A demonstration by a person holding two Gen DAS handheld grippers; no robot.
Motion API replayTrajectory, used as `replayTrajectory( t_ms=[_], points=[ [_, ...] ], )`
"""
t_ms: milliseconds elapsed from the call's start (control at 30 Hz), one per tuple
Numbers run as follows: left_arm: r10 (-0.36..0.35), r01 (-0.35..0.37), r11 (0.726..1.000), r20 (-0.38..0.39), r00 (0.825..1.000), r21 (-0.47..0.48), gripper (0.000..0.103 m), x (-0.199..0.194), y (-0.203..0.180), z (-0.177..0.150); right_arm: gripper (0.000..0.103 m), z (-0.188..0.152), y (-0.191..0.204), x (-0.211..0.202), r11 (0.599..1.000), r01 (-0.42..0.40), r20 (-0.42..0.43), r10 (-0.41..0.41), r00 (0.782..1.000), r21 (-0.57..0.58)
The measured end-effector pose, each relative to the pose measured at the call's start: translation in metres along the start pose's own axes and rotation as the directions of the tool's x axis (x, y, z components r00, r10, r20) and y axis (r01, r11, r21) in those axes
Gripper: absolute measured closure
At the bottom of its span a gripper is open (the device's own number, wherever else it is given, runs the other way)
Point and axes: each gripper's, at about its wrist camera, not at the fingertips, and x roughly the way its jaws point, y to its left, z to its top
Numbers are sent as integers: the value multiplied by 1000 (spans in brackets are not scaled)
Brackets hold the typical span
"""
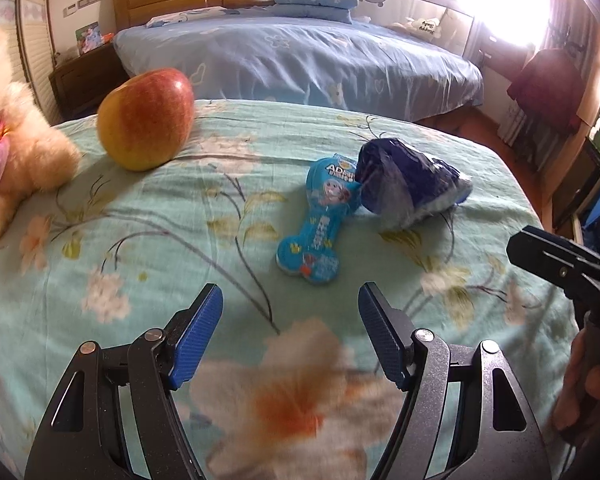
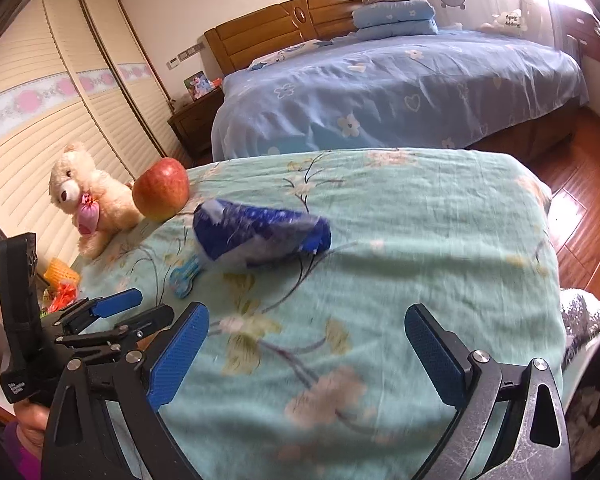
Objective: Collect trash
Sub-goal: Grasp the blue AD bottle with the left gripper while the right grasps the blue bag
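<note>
Approaching with both tools empty: our left gripper (image 1: 290, 308) stands wide open just near of the bone-shaped blue wrapper (image 1: 318, 228), our right gripper (image 2: 306, 340) equally spread, short of the crumpled dark-blue bag (image 2: 260, 236). Both lie mid-way across the floral cover (image 1: 180, 220), wrapper's far end touching the bag. Risks we see: pinching the soft cover along with the flat wrapper, nudging the bag sideways, or mistaking the apple (image 1: 146, 118) at far left for trash.
</note>
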Motion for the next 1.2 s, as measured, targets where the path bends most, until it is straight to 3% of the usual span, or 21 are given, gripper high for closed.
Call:
replayTrajectory(
  t_ms=[100,367,433,500,600,667,800,900,1000,1033,1067,1133,1200],
  points=[
    [-8,8,1000,-6,1000,7,31,9,-1,7,6,9,-1,11,1000,-3,-3,3,1000,-8],
    [-32,33,999,-12,999,30,32,23,-3,22,29,25,-1,37,1000,-19,-30,19,999,-20],
    [-37,38,999,-12,999,37,38,24,-4,23,35,28,-1,41,999,-27,-35,26,999,-24],
    [-44,45,998,-11,999,45,44,25,-6,24,45,30,1,46,999,-27,-43,25,999,-37],
    [-50,50,997,-4,999,56,64,24,-8,24,71,30,4,52,998,-37,-57,34,998,-50],
    [-60,60,997,1,998,53,69,23,-7,23,94,29,6,53,997,-37,-62,33,998,-63],
    [-52,52,998,14,999,38,71,19,-4,20,103,25,10,47,995,-47,-52,42,998,-83],
    [-29,29,1000,30,999,4,71,11,3,14,102,21,12,40,994,-48,-50,44,998,-95],
    [-19,21,998,34,999,-65,71,0,18,2,95,21,11,33,993,-53,-45,48,998,-104],
    [-18,21,996,35,999,-89,71,-4,23,-3,84,22,10,31,992,-51,-44,46,998,-114],
    [-18,22,993,37,999,-117,71,-9,30,-10,56,23,9,29,991,-45,-43,40,998,-125],
    [-15,22,989,44,999,-145,71,-16,36,-19,23,27,6,26,987,-41,-32,36,999,-158],
    [-16,24,987,52,999,-157,71,-21,38,-25,23,34,8,26,977,-21,-23,17,1000,-212]
  ],
)
